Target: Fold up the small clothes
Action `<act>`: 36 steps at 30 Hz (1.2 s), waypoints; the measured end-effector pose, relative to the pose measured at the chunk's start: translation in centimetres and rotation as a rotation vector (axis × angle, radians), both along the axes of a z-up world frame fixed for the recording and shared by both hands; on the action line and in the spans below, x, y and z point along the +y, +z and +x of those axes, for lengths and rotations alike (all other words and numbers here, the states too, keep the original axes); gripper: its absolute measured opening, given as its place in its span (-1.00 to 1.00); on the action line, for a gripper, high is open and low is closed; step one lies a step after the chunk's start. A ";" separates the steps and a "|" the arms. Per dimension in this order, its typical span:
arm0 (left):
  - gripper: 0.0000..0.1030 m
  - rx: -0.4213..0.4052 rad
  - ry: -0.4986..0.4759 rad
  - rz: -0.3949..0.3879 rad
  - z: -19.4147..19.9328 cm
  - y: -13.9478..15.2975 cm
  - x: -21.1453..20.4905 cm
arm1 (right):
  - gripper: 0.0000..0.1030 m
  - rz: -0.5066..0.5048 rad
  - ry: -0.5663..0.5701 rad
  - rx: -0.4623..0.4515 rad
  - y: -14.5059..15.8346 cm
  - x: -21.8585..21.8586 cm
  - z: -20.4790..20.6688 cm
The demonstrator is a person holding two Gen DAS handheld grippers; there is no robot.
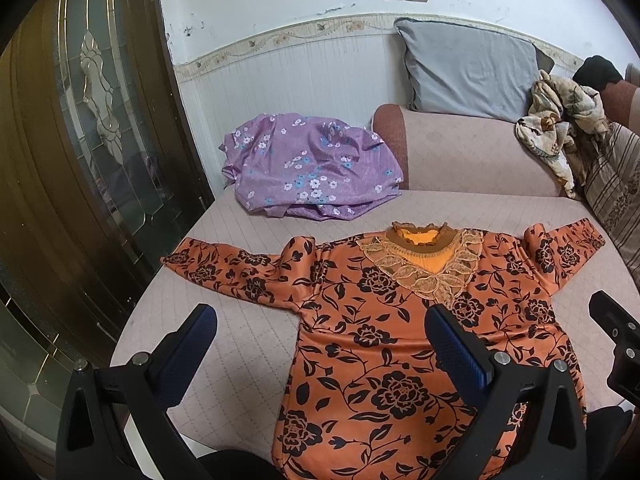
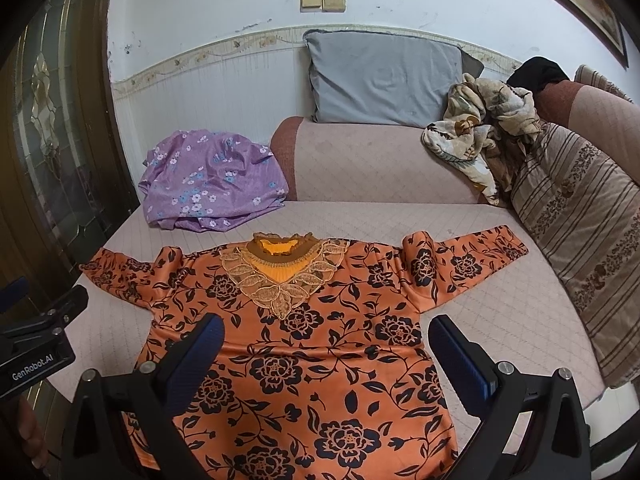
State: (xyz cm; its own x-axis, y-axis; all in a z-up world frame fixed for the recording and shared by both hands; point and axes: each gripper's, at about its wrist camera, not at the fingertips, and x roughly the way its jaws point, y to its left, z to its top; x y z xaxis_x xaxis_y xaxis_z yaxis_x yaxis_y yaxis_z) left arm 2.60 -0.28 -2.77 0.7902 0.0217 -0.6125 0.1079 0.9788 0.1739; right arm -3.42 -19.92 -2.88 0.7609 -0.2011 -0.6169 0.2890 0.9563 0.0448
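Garment: orange long-sleeved top with black rose print (image 1: 384,344), lace-trimmed collar and yellow inset at the neck, lies flat and face up on the quilted pale pink sofa seat (image 1: 224,360), both sleeves spread out to the sides.
Collar: points toward the sofa's back, hem toward the near edge of the seat.
Left gripper (image 1: 320,344): black frame with blue padded fingers, spread wide apart and holding nothing; it hangs above the top's left half, its right finger over the chest area.
Right gripper (image 2: 324,352): same build, fingers also wide apart and empty, poised over the middle of the top, below the lace collar.
Spacing: the two tools sit side by side, each showing at the edge of the other's view.
Other cloth: crumpled purple fabric with small white and blue flowers (image 2: 208,184) lies at the back left of the seat, well apart from the top.
Backrest: grey pillow (image 2: 384,76) leans against the white wall; a bunched beige floral cloth (image 2: 480,132) is draped beside a brown striped cushion (image 2: 580,232) on the right.
Left side: dark wooden door with leaded glass (image 1: 92,120) stands just beside the sofa.
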 end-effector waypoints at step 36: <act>1.00 0.365 -0.086 -0.055 18.2 -22.8 -7.6 | 0.42 0.789 -0.771 -0.156 -23.6 -53.2 10.4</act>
